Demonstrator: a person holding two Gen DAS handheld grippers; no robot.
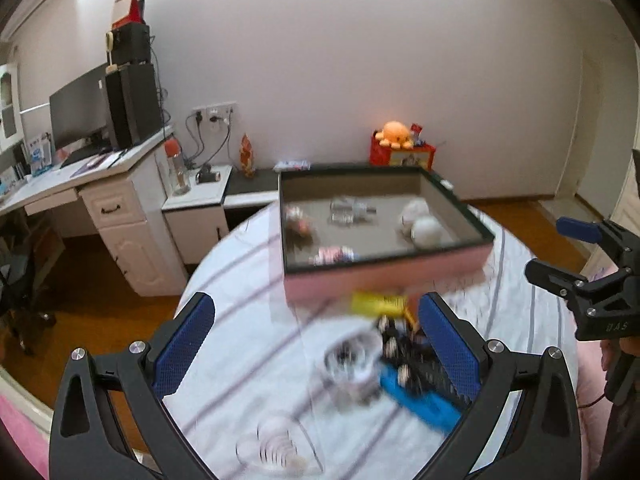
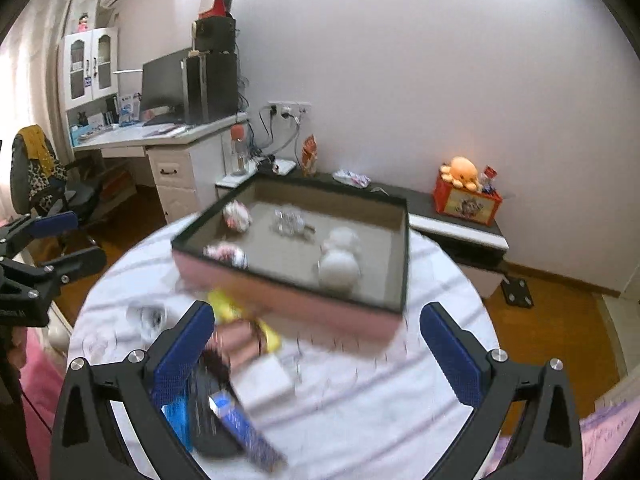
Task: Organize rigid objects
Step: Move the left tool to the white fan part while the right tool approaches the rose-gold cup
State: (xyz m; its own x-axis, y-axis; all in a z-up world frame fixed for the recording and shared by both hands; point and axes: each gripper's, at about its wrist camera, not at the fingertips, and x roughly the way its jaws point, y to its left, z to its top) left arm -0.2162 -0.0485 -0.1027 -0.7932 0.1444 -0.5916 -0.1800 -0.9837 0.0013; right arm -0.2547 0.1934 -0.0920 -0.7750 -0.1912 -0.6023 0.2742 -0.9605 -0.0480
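A shallow pink box (image 1: 384, 276) with a dark rim stands on a round table (image 1: 248, 292) under a white striped cloth. Inside lie two white balls (image 1: 426, 230), clear pieces (image 1: 352, 210) and small colourful items. In front of the box, blurred, lie a yellow item (image 1: 376, 302), a black item (image 1: 404, 344), a blue item (image 1: 420, 400) and clear containers (image 1: 276, 444). My left gripper (image 1: 320, 340) hangs open above this clutter, holding nothing. My right gripper (image 2: 316, 344) is open and empty over the table near the box (image 2: 288, 300), with a blue pack (image 2: 244, 428) and a white block (image 2: 268, 380) below it.
Each gripper shows in the other's view: the right gripper (image 1: 560, 252), the left gripper (image 2: 76, 240). A white desk (image 1: 100, 184) with a monitor is at the left. A low dark shelf (image 2: 460, 216) carries a red box with an orange plush (image 2: 460, 170). Wooden floor surrounds the table.
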